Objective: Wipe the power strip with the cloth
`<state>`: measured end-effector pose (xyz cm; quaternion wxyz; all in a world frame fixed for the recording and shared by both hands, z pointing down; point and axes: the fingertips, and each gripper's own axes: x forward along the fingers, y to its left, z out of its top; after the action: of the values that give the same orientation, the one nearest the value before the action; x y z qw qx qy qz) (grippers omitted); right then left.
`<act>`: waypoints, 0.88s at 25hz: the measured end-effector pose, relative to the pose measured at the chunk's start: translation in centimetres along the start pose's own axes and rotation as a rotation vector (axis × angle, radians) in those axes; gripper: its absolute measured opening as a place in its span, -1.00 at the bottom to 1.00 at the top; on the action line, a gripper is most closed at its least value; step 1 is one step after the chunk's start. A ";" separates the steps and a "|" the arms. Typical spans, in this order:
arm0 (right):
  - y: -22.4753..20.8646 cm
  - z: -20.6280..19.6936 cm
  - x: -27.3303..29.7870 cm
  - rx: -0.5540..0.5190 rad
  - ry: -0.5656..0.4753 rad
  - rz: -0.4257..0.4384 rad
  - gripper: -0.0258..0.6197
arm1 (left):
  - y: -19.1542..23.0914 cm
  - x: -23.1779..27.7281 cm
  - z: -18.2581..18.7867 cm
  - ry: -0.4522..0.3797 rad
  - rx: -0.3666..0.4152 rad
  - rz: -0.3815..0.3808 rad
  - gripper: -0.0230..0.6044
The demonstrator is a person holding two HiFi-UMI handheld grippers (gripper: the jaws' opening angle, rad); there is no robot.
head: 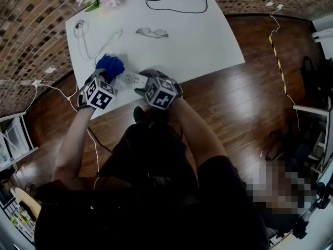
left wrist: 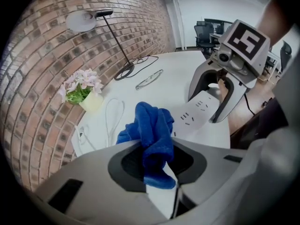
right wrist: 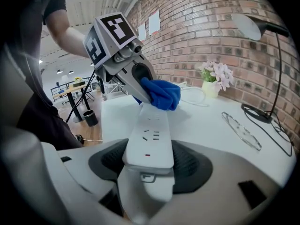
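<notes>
My left gripper [left wrist: 157, 159] pinches the blue cloth [left wrist: 151, 123] between its jaws. My right gripper [right wrist: 148, 168] clamps the near end of the power strip [right wrist: 151, 132], and the cloth touches its far end.

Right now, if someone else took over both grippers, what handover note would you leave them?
Left gripper: shut on the bunched blue fabric cloth.
Right gripper: shut on one end of the long white plastic power strip, over the white table.
Cloth sits at the strip's far end, away from the right gripper.
Done: both grips made, cloth at the strip; how much is already wiped cannot be told.
Left: probably draw the cloth along the socket face toward the right gripper.
</notes>
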<state>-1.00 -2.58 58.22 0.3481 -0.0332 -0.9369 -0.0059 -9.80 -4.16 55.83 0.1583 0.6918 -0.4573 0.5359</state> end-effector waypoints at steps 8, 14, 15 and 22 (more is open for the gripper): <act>0.1 0.0 0.0 -0.018 -0.011 -0.005 -0.06 | -0.9 0.0 0.2 0.018 0.032 0.032 -0.62; 0.1 0.0 0.0 -0.026 -0.017 -0.004 -0.05 | -2.4 0.0 0.9 0.040 0.067 0.002 -0.62; 0.2 0.0 0.0 -0.028 -0.017 -0.004 -0.04 | -2.7 0.0 1.0 0.043 0.071 -0.002 -0.62; 0.4 0.0 -0.1 -0.050 -0.033 -0.003 -0.02 | -4.6 -0.1 1.9 0.064 0.107 -0.039 -0.62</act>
<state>-0.89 -2.23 58.16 0.3315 -0.0408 -0.9421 -0.0291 -4.99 -3.08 56.28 0.1461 0.6907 -0.4090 0.5782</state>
